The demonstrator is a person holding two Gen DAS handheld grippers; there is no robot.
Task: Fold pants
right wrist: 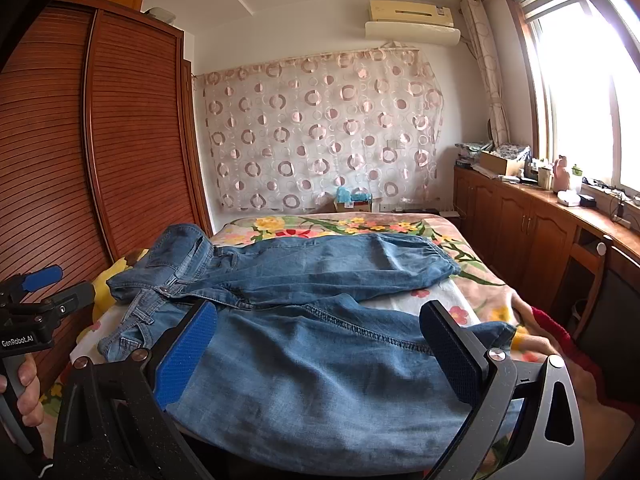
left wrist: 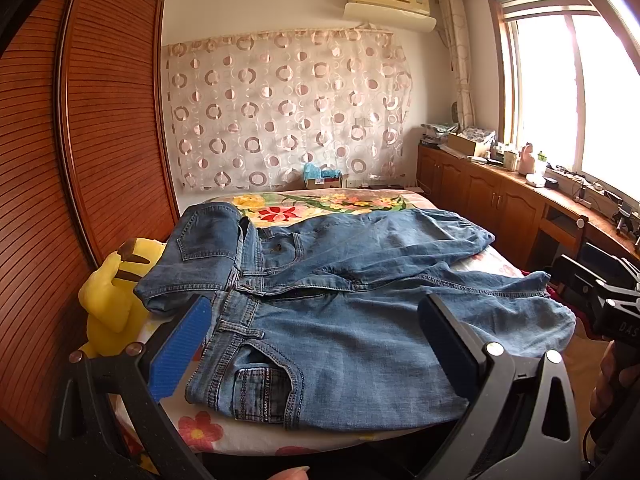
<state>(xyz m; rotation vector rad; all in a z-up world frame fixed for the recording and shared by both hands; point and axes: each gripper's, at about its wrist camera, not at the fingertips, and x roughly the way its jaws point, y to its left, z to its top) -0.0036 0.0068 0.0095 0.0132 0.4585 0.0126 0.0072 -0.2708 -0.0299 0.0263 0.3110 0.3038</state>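
Blue jeans [left wrist: 340, 292] lie spread across the bed, waist to the left, both legs running right, the far leg angled away. My left gripper [left wrist: 316, 344] is open and empty, hovering over the near waist and front pocket. My right gripper [right wrist: 320, 352] is open and empty, hovering over the near leg of the jeans [right wrist: 320, 360]. The left gripper also shows at the left edge of the right wrist view [right wrist: 36, 296], and the right gripper at the right edge of the left wrist view [left wrist: 600, 292].
The bed has a floral cover [left wrist: 320, 208]. A yellow plush toy [left wrist: 116, 300] sits at the bed's left edge beside the wooden wardrobe [left wrist: 100, 140]. Low wooden cabinets [left wrist: 500, 200] with clutter run under the window on the right.
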